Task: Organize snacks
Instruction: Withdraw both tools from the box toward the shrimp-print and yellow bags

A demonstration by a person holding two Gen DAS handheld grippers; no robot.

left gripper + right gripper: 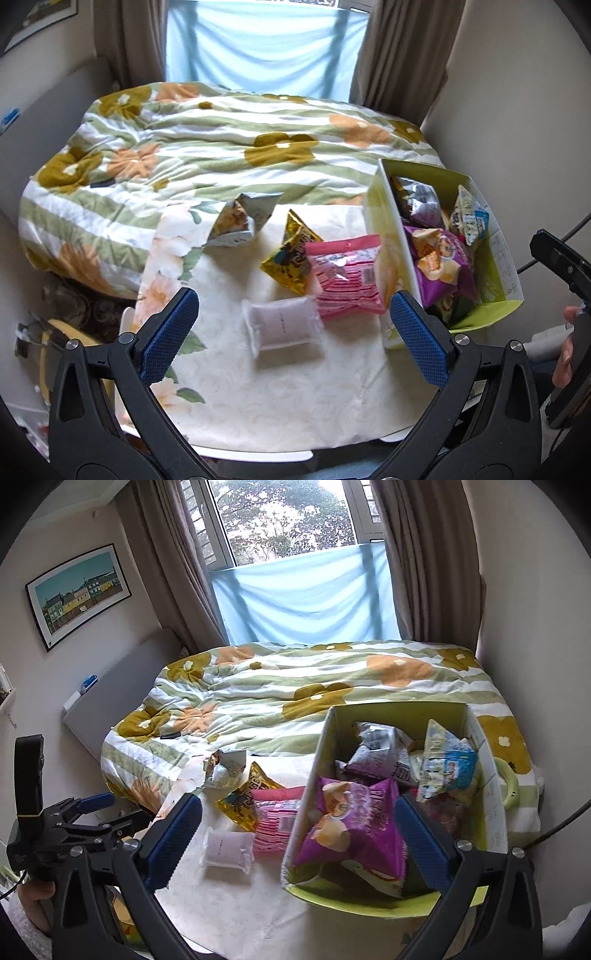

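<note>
White flat pouch (282,326), ctr-low of left view, nearest left gripper (293,332): prob. light, soft, slick film; grip across short edges. Pink pack (345,275) touches box (388,221). Both grippers' fingers apart, empty; right gripper (297,843) over box.

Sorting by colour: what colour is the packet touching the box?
Pink, clearest in the left wrist view.

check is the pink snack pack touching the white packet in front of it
Touching: in the left wrist view the pink snack pack overlaps the white packet at its corner.
</note>
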